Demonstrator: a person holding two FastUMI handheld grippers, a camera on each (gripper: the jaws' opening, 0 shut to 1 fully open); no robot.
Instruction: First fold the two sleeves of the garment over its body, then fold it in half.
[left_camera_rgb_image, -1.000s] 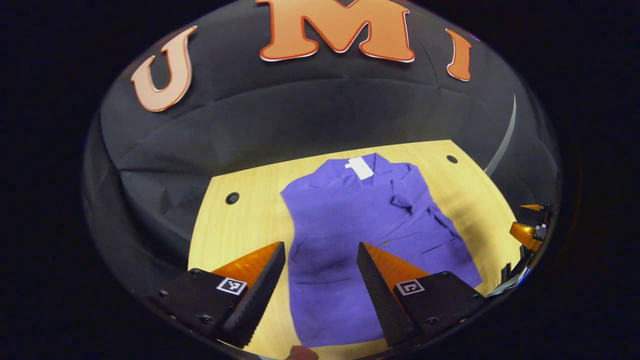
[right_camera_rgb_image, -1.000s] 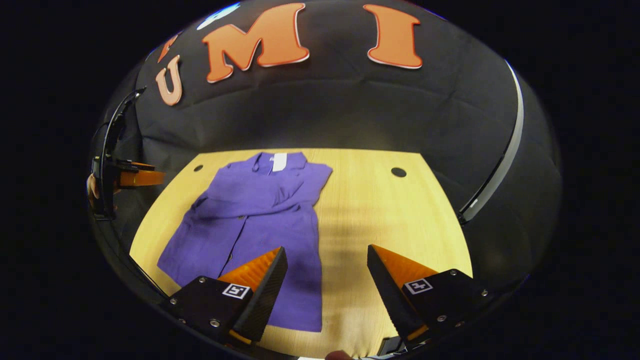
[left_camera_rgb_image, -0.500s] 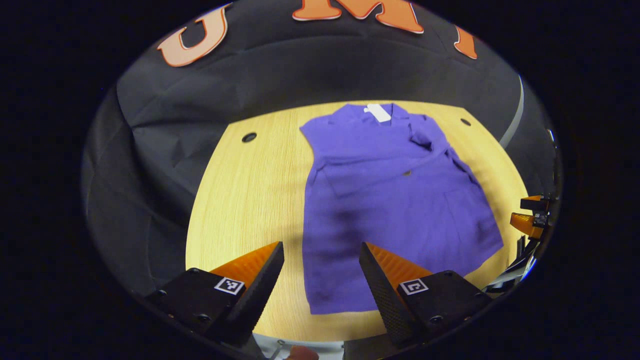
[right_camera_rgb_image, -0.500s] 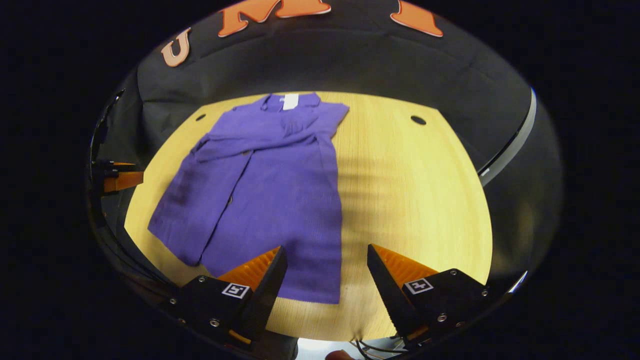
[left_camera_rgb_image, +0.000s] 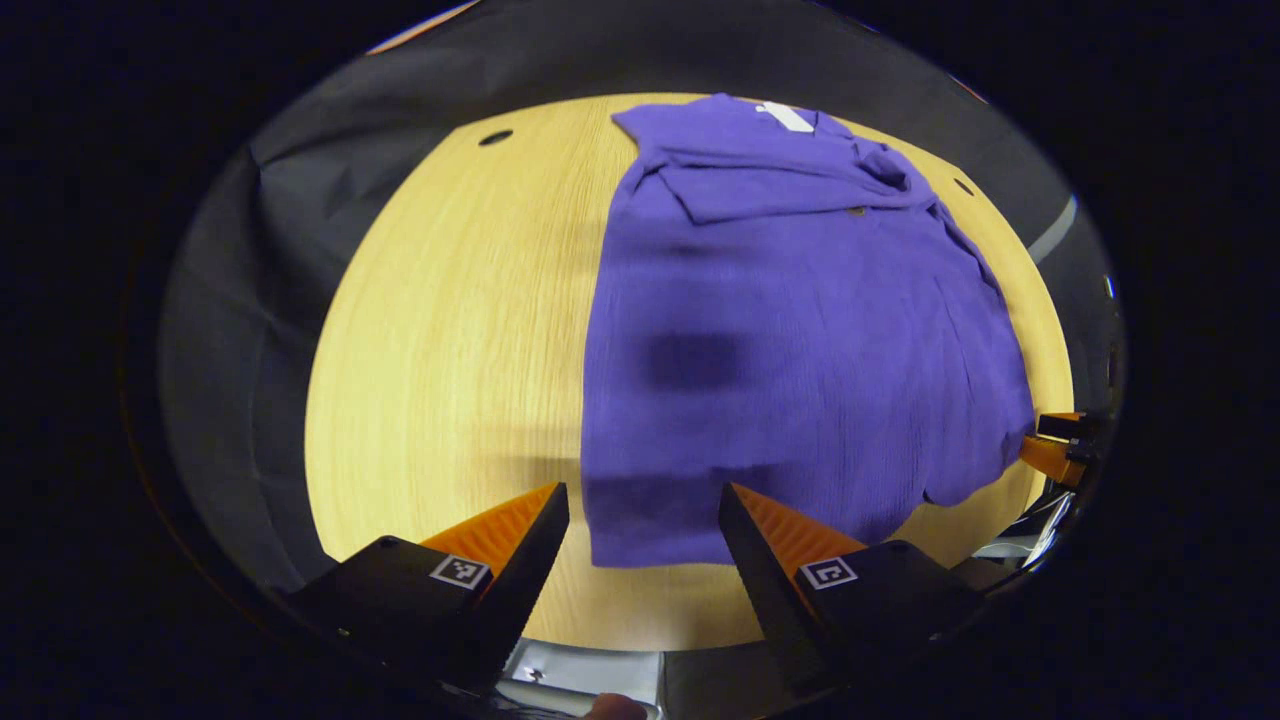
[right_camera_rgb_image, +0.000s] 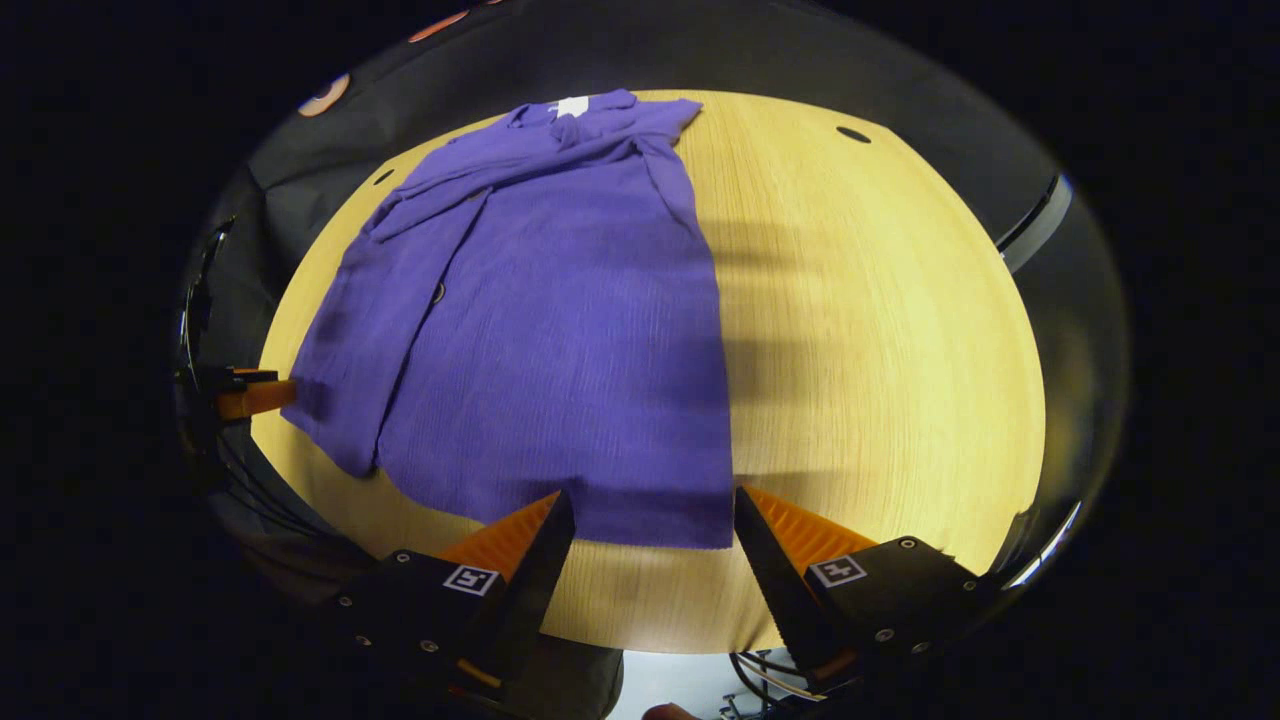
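Note:
A purple button-up garment (left_camera_rgb_image: 800, 310) lies flat on the wooden table (left_camera_rgb_image: 450, 330), collar far, hem near, with both sleeves lying folded across its chest. My left gripper (left_camera_rgb_image: 643, 510) hangs open just above the hem's left corner, nothing between its fingers. In the right gripper view the same garment (right_camera_rgb_image: 560, 320) spreads over the table (right_camera_rgb_image: 880, 330), and my right gripper (right_camera_rgb_image: 648, 510) stands open above the hem's right corner. The right gripper's fingertips (left_camera_rgb_image: 1050, 455) peek in at the right rim of the left gripper view; the left gripper's fingertips (right_camera_rgb_image: 255, 397) show at the left rim of the right gripper view.
The table has round holes near its far corners (left_camera_rgb_image: 495, 137) (right_camera_rgb_image: 853, 134). Black cloth walls rise close behind and beside it. The table's near edge (right_camera_rgb_image: 640, 640) lies just under both grippers, with cables (right_camera_rgb_image: 770, 675) below it.
Both grippers have tilted down and come closer to the table's near edge and the garment's hem; the wall has slid out of sight. Both stay open. The garment has not moved.

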